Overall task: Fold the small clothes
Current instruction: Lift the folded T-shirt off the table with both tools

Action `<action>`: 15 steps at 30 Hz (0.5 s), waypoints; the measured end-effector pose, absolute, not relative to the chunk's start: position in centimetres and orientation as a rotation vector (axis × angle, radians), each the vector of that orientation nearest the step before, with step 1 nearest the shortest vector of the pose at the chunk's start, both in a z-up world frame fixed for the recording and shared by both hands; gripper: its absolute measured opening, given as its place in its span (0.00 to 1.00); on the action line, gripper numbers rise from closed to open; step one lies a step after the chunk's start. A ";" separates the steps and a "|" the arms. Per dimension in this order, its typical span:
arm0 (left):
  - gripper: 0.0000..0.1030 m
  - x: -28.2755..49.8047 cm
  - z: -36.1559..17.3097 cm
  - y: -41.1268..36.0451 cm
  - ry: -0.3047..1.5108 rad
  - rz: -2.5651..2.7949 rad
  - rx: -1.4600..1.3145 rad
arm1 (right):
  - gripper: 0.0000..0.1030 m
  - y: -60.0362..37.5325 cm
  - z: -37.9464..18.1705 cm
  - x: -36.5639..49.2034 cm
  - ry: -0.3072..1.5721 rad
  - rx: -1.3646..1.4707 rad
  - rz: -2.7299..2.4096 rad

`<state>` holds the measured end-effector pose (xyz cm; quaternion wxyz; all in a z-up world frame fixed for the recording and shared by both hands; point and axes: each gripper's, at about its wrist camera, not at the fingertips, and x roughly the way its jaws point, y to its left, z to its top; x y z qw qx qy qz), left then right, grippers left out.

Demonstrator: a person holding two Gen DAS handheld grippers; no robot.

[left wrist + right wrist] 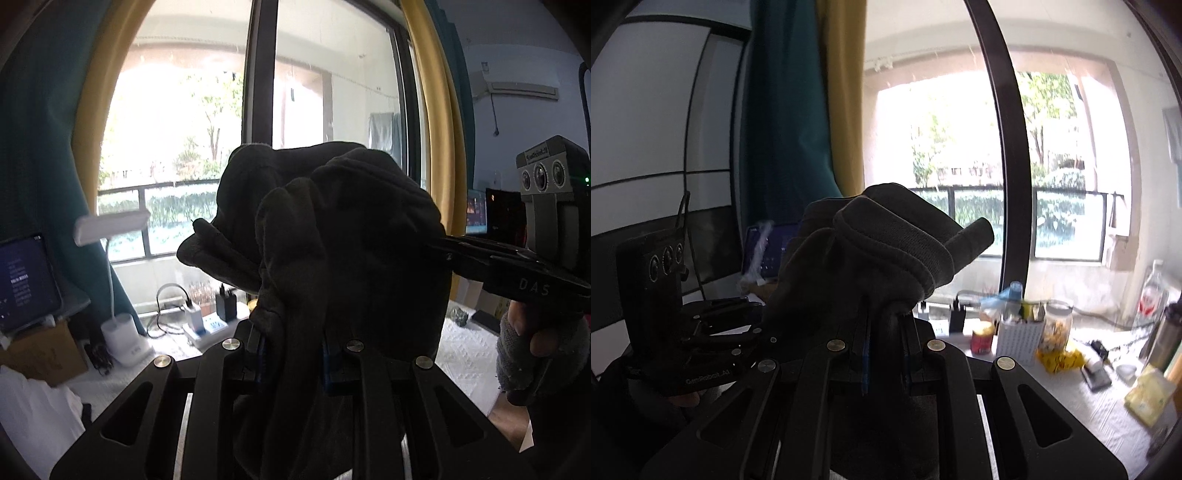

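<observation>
A dark, soft garment (332, 229) hangs bunched in the air in front of the window, held at two places. My left gripper (293, 356) is shut on a fold of it, and the cloth covers the blue pads (263, 354) almost fully. From the right, my right gripper (441, 253) reaches into the same bundle, held by a hand in a grey fingerless glove (535, 350). In the right wrist view the garment (886, 251) shows a ribbed hem rolled over the top, and my right gripper (886, 332) is shut on it. The left gripper (753, 321) sits close on the left, its tips buried in the cloth.
Below lies a table with a white patterned cover (465, 354). On it stand a white desk lamp (122, 332), a tablet (26, 280), chargers (225, 304), a red can (982, 336), a glass jar (1058, 325) and a yellow packet (1148, 395). Curtains and the window frame stand behind.
</observation>
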<state>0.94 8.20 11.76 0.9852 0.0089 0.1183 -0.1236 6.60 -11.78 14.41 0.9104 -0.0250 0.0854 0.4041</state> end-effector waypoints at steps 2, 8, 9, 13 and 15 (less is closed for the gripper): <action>0.19 0.9 11.8 8.8 0.223 -0.244 0.015 | 0.14 -11.4 14.9 6.1 0.158 -0.059 0.838; 0.19 0.1 12.3 10.8 0.190 -0.231 -0.008 | 0.14 -9.6 16.5 4.8 0.109 -0.086 0.876; 0.19 -0.2 12.5 11.2 0.184 -0.225 -0.011 | 0.14 -9.3 16.7 4.6 0.101 -0.089 0.884; 0.18 -1.5 13.0 13.2 0.162 -0.196 -0.023 | 0.14 -7.6 16.9 3.8 0.072 -0.102 0.926; 0.18 -2.5 13.2 14.2 0.151 -0.171 -0.023 | 0.14 -6.6 16.9 3.0 0.058 -0.106 0.956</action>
